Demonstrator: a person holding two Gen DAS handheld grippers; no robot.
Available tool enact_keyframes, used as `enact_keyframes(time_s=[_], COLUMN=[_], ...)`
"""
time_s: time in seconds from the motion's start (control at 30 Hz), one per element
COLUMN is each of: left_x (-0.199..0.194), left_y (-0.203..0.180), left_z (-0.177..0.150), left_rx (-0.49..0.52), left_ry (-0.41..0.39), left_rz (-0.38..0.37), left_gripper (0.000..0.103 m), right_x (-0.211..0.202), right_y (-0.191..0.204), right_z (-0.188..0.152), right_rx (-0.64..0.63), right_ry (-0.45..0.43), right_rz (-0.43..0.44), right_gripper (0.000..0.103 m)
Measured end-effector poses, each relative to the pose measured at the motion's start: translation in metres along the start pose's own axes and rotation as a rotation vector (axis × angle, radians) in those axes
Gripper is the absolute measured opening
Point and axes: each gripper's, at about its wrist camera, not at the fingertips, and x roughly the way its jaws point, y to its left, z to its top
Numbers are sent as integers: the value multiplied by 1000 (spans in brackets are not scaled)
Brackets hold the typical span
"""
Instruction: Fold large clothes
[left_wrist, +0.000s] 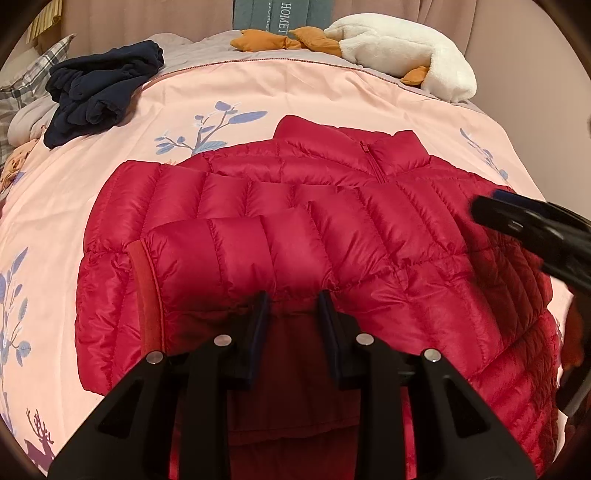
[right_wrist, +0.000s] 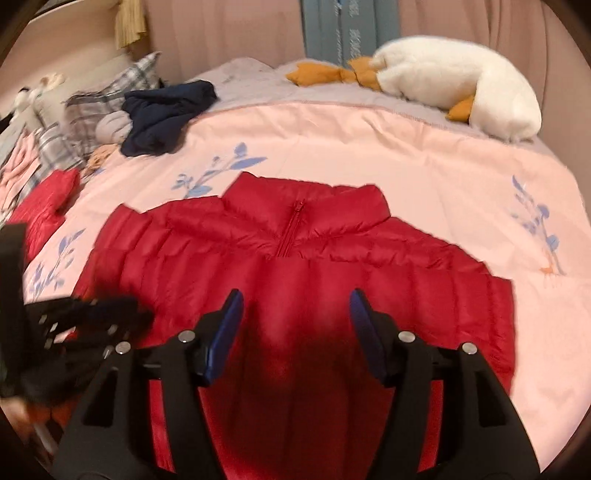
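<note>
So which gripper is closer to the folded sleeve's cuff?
Left. The left gripper sits over the jacket's hem just right of the cuff; the right gripper is across the jacket.

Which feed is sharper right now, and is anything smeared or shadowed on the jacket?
Left wrist view: sharper, quilting on the red jacket is crisp; only the right gripper is smeared. Right wrist view: softer overall, left gripper streaked, dark shadow on the jacket between the right gripper's own fingers. Both bend strongly at the edges.

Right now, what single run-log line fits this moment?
stage: sleeves folded across red puffer jacket | left gripper: open, at hem | right gripper: open, over jacket | surface: pink duvet
</note>
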Motion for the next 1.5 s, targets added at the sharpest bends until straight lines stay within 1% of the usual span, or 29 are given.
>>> enact_keyframes(time_s=[0.13,0.2,0.3,0.4,0.43,0.53,0.57,0.6,0.7,0.73,0.83,0.93,1.03,1.1,1.13,1.2,1.27,1.37,1.43,1.5], left_x=[1,1,1,1,2,2,2,2,2,2,1,-9,-22,-28,-29,-26,-20,-16,-20,-31], left_y=[-1,-1,-1,-1,-1,-1,0,0,-1,-2,-4,-6,-10,-11,-10,-10,-11,-11,-9,-8], left_z=[0,0,0,-1,-1,-1,-1,-1,-1,-1,0,-3,-10,-16,-19,-24,-25,-22,-21,-23], left_rx=[9,11,11,9,8,8,8,7,3,4,9,8,59,88,92,107,117,114,91,87], left_ry=[-3,-4,-3,-3,-3,-3,-3,-3,2,5,9,3,-20,-28,-27,-20,-12,-18,-25,-45], left_rz=[1,1,2,0,-1,0,0,1,5,9,24,37,53,64,64,70,82,97,92,95], left_gripper=[31,31,31,31,31,31,31,31,31,31,31,31,31,31,31,31,32,32,32,36], right_x=[38,44,39,14,1,-17,-19,-16,3,7,2,-16,-36,-41,-40,-30,-16,-14,-25,-38], right_y=[3,4,2,4,8,19,23,27,38,38,33,30,18,8,3,-4,-3,-1,-4,-7], right_z=[-6,-9,-7,-7,-11,-21,-27,-31,-44,-47,-46,-47,-51,-55,-57,-61,-67,-69,-66,-66], right_rx=[-13,-34,-26,-15,-35,-84,-101,-113,-184,-186,-141,-126,-104,-84,-74,-53,-70,-84,-62,-55], right_ry=[67,73,82,34,9,-17,-3,17,72,79,83,46,2,-8,-4,32,67,74,60,27], right_rz=[-61,-72,-66,-43,-25,6,27,30,-31,-34,-10,6,-1,-26,-43,-48,-56,-68,-45,-34], right_gripper=[65,66,65,65,65,65,65,65,67,67,66,65,65,65,65,66,68,68,68,68])
